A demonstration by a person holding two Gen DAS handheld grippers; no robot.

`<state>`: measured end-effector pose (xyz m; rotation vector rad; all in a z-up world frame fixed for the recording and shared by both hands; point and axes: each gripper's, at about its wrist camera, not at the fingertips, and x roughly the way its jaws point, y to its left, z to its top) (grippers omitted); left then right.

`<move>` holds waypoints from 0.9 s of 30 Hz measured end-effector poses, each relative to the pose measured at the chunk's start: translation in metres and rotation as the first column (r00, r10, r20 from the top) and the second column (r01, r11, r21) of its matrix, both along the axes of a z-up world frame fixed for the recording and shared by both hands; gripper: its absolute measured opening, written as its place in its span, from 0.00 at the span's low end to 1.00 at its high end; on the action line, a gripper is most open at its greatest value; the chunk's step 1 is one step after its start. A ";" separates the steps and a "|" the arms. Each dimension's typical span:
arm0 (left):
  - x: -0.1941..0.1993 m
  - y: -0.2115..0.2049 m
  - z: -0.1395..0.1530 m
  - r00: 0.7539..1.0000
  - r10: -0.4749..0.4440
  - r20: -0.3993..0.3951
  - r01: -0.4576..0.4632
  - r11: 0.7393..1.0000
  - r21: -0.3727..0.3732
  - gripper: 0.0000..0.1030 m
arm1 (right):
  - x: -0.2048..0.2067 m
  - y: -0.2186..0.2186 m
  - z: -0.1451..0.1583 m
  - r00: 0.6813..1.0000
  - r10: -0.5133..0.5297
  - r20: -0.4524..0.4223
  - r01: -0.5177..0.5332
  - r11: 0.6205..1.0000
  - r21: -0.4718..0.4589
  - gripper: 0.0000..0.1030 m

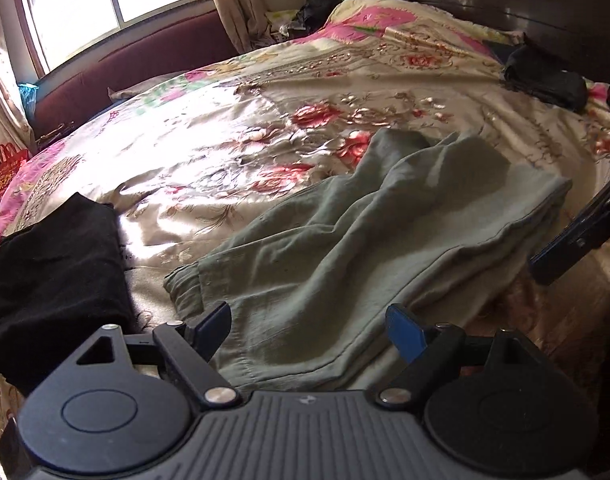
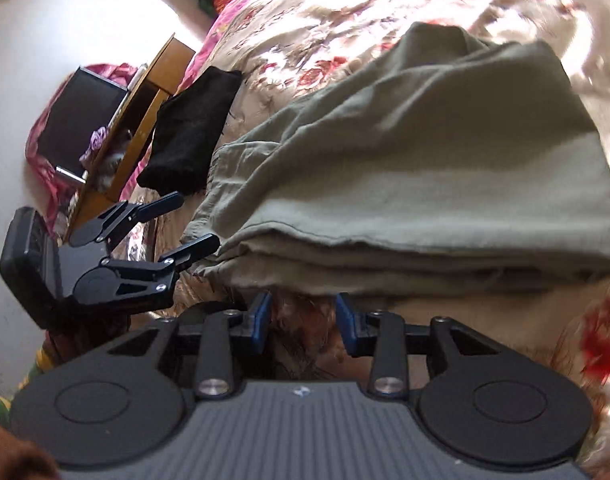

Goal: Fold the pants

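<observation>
Folded green pants (image 1: 345,248) lie just ahead of both empty, parted jaws.

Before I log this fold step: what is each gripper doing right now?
Left gripper: open, empty, jaws wide apart over the green pants.
Right gripper: open, empty, jaws part-way apart just short of the pants' edge.

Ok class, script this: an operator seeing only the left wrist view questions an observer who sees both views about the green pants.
Operator: Is the right gripper gripping anything?
Observer: No, the right gripper is open, nothing between its fingers, just short of the green pants.
Operator: How does that near edge look?
Observer: Several layers stacked, the top one smooth.
Operator: Anything beside the bed?
Observer: Wooden furniture, a dark screen next to it.
</observation>
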<state>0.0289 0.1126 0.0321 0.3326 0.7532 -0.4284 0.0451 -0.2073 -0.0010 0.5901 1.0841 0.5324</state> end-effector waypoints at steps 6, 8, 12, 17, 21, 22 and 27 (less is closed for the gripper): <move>-0.016 -0.018 0.004 0.998 0.019 -0.053 -0.024 0.995 -0.102 0.95 | -0.001 -0.014 -0.021 0.981 -0.195 0.000 0.193 0.968 0.157 0.41; -0.020 -0.020 0.005 0.998 0.025 -0.057 -0.031 0.993 -0.116 0.95 | -0.003 -0.022 -0.020 0.970 -0.242 0.000 0.238 0.954 0.181 0.41; -0.023 -0.023 0.007 0.998 0.031 -0.051 -0.037 0.993 -0.115 0.94 | -0.009 -0.031 -0.013 0.962 -0.274 -0.012 0.269 0.935 0.230 0.42; -0.023 -0.026 0.007 0.997 0.039 -0.060 -0.048 0.988 -0.148 0.94 | -0.002 -0.018 -0.020 0.958 -0.286 -0.005 0.277 0.923 0.269 0.48; -0.030 -0.030 0.009 0.998 0.036 -0.045 -0.042 0.988 -0.151 0.95 | 0.010 -0.007 -0.040 0.948 -0.312 -0.066 0.316 0.891 0.326 0.48; -0.031 -0.030 0.009 0.998 0.033 -0.044 -0.039 0.988 -0.148 0.95 | 0.013 -0.007 -0.045 0.942 -0.321 -0.092 0.333 0.874 0.355 0.48; -0.033 -0.031 0.006 0.999 0.036 -0.041 -0.041 0.988 -0.149 0.95 | 0.023 -0.003 -0.051 0.935 -0.326 -0.140 0.355 0.861 0.365 0.48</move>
